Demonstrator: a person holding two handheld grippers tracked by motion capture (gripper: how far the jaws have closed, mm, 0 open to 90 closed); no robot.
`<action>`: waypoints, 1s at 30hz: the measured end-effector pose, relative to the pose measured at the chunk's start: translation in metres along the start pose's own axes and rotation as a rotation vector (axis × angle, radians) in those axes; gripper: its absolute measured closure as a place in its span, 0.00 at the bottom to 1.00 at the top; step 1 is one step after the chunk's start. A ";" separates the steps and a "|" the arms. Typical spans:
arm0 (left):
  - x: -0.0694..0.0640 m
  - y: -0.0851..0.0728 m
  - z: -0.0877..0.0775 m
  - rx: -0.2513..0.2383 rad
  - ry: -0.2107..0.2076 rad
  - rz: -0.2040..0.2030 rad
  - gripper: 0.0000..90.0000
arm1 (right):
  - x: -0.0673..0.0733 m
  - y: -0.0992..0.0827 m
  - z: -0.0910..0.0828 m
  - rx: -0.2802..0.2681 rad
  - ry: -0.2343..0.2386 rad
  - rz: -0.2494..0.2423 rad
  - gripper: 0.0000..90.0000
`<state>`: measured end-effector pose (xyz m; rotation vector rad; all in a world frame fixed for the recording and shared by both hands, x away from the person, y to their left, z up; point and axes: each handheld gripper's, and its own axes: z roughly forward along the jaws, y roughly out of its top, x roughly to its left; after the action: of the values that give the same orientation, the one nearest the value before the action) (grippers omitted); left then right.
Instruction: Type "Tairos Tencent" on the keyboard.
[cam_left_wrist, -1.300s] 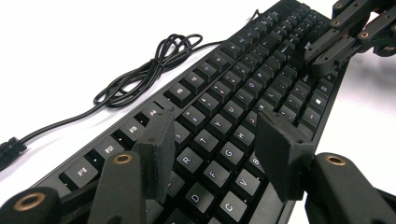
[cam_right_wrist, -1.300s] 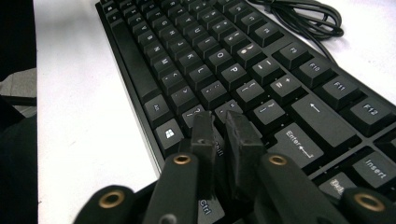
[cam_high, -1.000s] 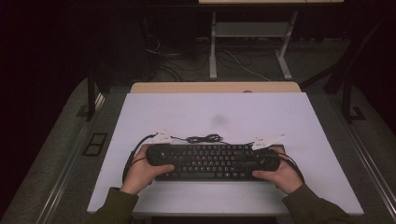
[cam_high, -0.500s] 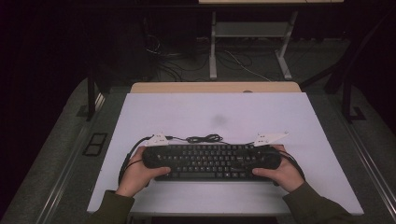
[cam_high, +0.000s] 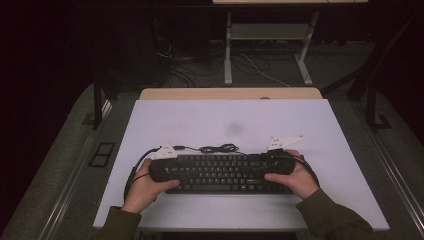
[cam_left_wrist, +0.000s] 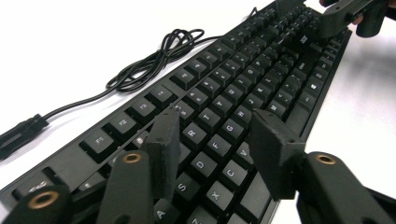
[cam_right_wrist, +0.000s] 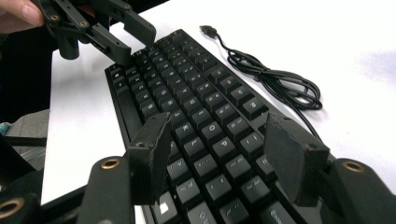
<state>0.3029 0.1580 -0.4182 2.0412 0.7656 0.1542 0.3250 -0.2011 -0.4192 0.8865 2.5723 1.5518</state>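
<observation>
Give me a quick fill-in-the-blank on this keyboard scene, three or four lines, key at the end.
1. The black keyboard lies on a ____ table top.
2. Its coiled cable lies on the table just ____ the keyboard, on the side away from the person.
3. The left gripper hangs above the keys with its jaws ____.
4. The right gripper is at the keyboard's ____ end.

Missing words: white; beyond; open; right

Coiled cable just behind keyboard blocks there; rest of table free.

A white table is seen. A black keyboard is laid at six o'clock. Its coiled cable lies just toward twelve.
</observation>
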 end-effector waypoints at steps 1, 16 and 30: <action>0.000 0.000 0.000 0.001 0.003 -0.001 0.61 | 0.000 0.001 0.001 -0.001 0.001 -0.003 0.46; 0.008 -0.008 -0.005 0.022 0.039 -0.013 0.74 | -0.003 0.018 0.016 -0.024 0.021 -0.008 0.45; 0.011 -0.010 -0.011 0.055 0.060 -0.055 0.95 | 0.002 0.025 0.030 -0.028 0.046 -0.027 0.39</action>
<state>0.3028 0.1760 -0.4221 2.0731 0.8715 0.1655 0.3433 -0.1667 -0.4140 0.8194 2.5753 1.6160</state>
